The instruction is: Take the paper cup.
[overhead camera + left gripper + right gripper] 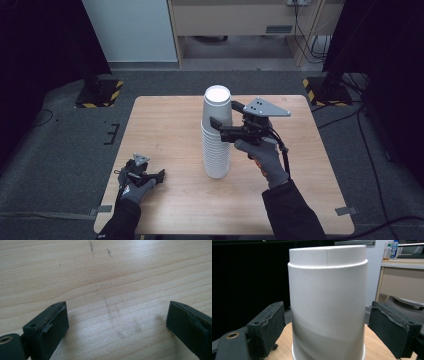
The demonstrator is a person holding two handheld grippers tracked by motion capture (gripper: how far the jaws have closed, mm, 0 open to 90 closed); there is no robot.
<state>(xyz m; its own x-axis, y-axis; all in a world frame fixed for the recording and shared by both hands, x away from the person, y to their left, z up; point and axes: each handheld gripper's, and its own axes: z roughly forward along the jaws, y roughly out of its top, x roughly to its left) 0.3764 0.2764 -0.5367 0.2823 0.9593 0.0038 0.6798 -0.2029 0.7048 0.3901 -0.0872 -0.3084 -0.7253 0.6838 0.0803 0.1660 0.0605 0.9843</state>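
I have the right gripper (226, 118) level with the top of the stack of white paper cups (216, 145), which stands inverted mid-table, long axis vertical; jaws spread on either side of the topmost cup (327, 302), not touching yet by my read, so closing straight in should take it. Left gripper (161, 175) is well apart at the near-left edge of the wooden table (165, 135), jaws spread over bare wood, holding nothing; the right one is clearly nearer.

Left gripper (159, 176) low, jaws spread; right gripper (223, 116) raised, jaws spread.
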